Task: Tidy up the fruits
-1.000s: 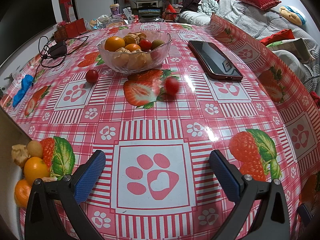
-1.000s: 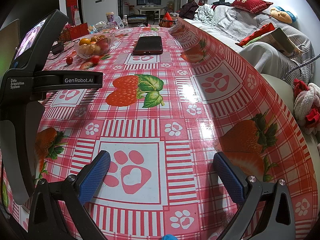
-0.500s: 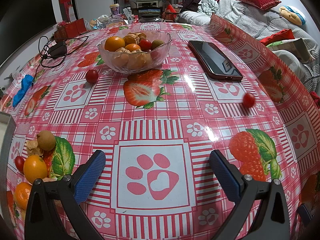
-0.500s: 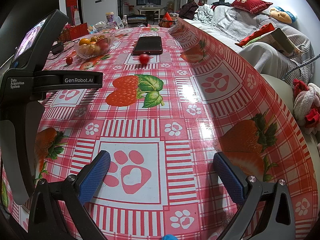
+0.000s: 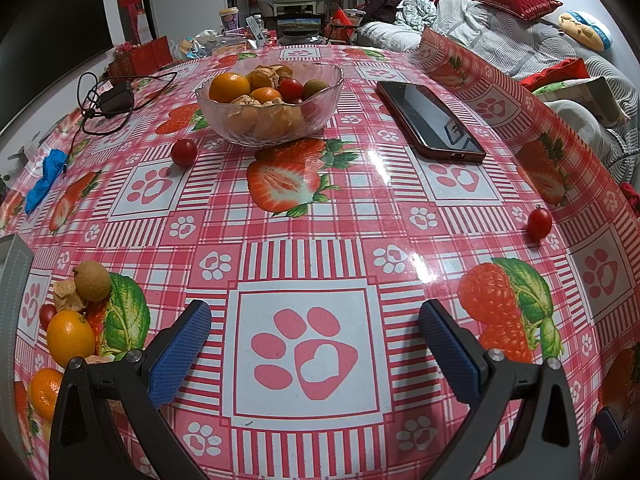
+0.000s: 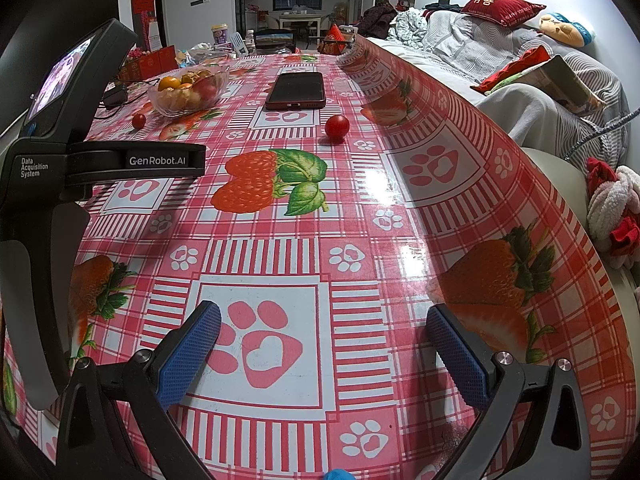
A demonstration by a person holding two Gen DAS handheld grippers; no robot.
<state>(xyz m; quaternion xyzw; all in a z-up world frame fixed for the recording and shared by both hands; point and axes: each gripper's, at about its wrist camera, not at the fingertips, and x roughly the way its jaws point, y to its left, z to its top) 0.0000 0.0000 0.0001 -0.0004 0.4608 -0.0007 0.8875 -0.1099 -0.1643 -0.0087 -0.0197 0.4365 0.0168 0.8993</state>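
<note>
Glossy red-checked vinyl-covered surface (image 5: 320, 216) is carrying everything. L view only: loose fruit pile at far left edge, w/ round brown longan (image 5: 92, 281) and smooth orange kumquat (image 5: 71, 337). Ribbed clear glass bowl (image 5: 270, 102) of fruit is sitting farther back; small shiny red cherry tomato (image 5: 184, 152) lying just left of it. Flat dark phone (image 5: 430, 120) is lying right of bowl. Second glossy cherry tomato (image 6: 337, 126) is resting near the cloth's upturned right edge. Left claw (image 5: 316, 350) and right claw (image 6: 324, 350) are both hanging spread wide, empty, over bare cloth.
</note>
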